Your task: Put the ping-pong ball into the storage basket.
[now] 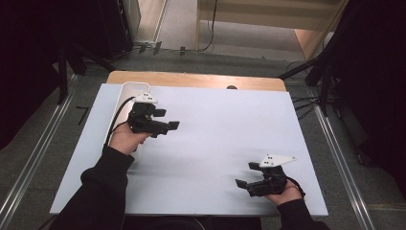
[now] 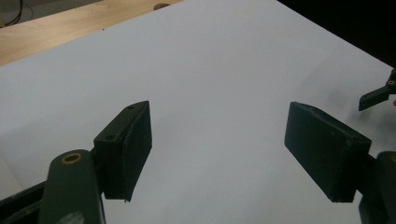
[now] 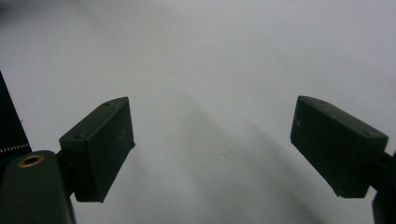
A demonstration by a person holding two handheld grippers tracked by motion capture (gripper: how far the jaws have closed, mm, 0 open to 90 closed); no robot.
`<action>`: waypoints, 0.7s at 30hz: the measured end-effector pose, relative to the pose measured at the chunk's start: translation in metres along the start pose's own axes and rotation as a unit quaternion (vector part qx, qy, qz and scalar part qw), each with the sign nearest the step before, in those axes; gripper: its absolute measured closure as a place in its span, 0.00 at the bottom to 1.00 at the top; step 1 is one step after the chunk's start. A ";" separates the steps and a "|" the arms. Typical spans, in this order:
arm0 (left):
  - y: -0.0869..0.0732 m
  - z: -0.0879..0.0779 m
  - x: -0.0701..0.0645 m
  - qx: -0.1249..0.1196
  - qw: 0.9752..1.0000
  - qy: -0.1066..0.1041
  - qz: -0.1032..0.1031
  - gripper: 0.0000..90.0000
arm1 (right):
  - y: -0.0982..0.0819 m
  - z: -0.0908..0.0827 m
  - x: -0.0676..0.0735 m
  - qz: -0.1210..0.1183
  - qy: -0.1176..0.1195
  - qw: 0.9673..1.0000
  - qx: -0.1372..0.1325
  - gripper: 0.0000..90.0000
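My left gripper (image 1: 167, 119) is held in a hand above the left part of the pale sheet (image 1: 215, 139), with its jaws pointing right. In the left gripper view the jaws of that gripper (image 2: 219, 149) stand apart with only bare sheet between them. My right gripper (image 1: 246, 175) rests low near the front right of the sheet, jaws pointing left. In the right gripper view its jaws (image 3: 212, 149) are spread wide over the sheet with nothing between them. A jaw tip of the right gripper (image 2: 376, 95) shows at the far right of the left gripper view.
A long white tray (image 1: 125, 96) lies along the sheet's left side, behind the left hand. The wooden table edge (image 1: 191, 79) runs along the back. Dark stands and cables (image 1: 325, 81) stand on the floor around the table.
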State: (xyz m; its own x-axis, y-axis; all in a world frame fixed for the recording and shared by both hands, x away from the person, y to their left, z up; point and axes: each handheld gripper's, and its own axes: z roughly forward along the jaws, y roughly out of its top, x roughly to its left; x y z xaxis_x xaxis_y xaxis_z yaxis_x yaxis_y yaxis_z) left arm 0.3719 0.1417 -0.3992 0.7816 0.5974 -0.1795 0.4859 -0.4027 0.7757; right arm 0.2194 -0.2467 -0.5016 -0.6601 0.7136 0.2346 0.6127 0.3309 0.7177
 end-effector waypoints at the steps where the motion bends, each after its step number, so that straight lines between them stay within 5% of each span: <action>1: -0.001 -0.001 0.000 -0.001 1.000 -0.001 -0.001 0.26 | 0.000 0.000 0.000 0.000 0.000 1.000 0.000 0.13; 21: -0.021 -0.002 -0.014 0.005 1.000 -0.017 0.009 0.26 | 0.000 -0.001 0.000 0.002 -0.003 1.000 -0.001 0.13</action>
State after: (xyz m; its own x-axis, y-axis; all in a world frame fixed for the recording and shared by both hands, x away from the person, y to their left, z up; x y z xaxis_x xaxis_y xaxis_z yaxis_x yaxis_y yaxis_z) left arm 0.3501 0.1431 -0.4122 0.8027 0.5668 -0.1854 0.4750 -0.4197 0.7735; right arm 0.2189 -0.2475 -0.5013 -0.6548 0.7185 0.2347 0.6151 0.3261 0.7178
